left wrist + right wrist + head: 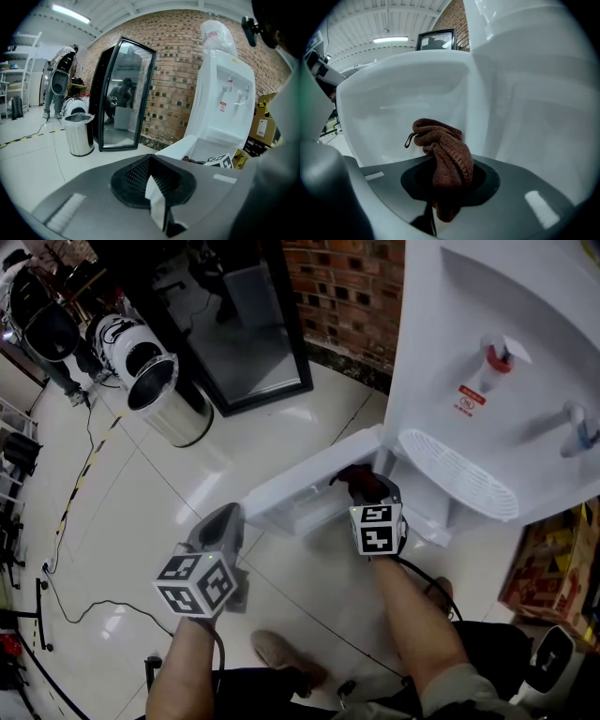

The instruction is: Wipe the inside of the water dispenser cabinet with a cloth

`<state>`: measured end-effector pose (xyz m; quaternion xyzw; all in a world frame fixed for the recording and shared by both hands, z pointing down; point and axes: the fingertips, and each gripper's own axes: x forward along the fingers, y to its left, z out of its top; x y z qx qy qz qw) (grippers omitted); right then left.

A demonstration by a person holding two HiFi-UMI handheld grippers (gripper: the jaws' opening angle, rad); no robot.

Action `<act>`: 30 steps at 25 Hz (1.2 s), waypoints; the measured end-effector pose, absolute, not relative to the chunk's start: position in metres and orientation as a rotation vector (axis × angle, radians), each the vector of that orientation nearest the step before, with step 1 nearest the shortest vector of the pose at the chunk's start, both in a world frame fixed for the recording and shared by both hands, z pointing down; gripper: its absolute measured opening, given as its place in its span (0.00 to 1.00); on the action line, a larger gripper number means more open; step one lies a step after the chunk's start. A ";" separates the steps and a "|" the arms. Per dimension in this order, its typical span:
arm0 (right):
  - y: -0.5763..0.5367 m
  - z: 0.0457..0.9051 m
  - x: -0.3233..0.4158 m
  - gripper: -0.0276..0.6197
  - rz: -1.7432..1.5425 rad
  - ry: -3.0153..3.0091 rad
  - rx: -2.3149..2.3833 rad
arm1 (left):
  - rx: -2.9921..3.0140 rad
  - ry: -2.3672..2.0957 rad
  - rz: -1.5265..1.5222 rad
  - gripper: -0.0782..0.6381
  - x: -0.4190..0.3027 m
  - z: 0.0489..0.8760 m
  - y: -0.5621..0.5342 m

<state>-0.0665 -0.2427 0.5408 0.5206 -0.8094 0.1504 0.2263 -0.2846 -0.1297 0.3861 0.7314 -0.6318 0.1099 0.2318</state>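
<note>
Right now my right gripper is pinching the cloth, a reddish-brown knit rag bunched up between its jaws, with a small loop hanging off its left side. I have it low down on the water dispenser, at the mouth of the cabinet, where the cabinet door stands swung open to the left. From the right gripper view the door's white moulded inner face fills the left and the dispenser's white body fills the right; I can't tell whether the cloth touches either one. I see nothing else inside the cabinet from here, only white walls.

My left gripper hangs well apart from the door, over the tiled floor, with its jaws pressed together and nothing between them.

Further back on the floor a steel bin stands just beside a black-framed mirror that leans at the brick wall; the bin's inside is too dark to read.
</note>
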 end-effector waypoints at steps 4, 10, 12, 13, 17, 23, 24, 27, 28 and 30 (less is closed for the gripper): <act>-0.242 0.536 -0.055 0.20 0.406 -2.216 1.469 | 2.008 -1.738 0.307 0.11 -0.285 0.386 -0.130; -0.241 0.527 -0.031 0.20 0.415 -2.188 1.582 | 2.007 -1.748 0.315 0.11 -0.285 0.386 -0.131; -0.243 0.526 -0.018 0.20 0.426 -2.152 1.642 | 2.007 -1.749 0.316 0.11 -0.285 0.386 -0.131; -0.245 0.526 -0.010 0.20 0.439 -2.129 1.677 | 2.007 -1.749 0.316 0.11 -0.285 0.386 -0.131; -0.257 0.529 0.010 0.20 0.463 -2.082 1.731 | 2.005 -1.755 0.311 0.11 -0.285 0.385 -0.130; -0.262 0.531 0.009 0.20 0.460 -2.099 1.699 | 2.007 -1.758 0.310 0.11 -0.285 0.386 -0.132; -0.261 0.530 0.008 0.20 0.459 -2.106 1.699 | 2.008 -1.757 0.310 0.11 -0.285 0.386 -0.132; -0.250 0.529 -0.002 0.21 0.445 -2.167 1.667 | 2.010 -1.754 0.311 0.11 -0.283 0.387 -0.132; -0.242 0.529 -0.012 0.21 0.438 -2.202 1.635 | 2.011 -1.752 0.312 0.11 -0.283 0.387 -0.132; -0.221 0.532 -0.039 0.21 0.420 -2.277 1.538 | 2.012 -1.749 0.313 0.11 -0.283 0.387 -0.132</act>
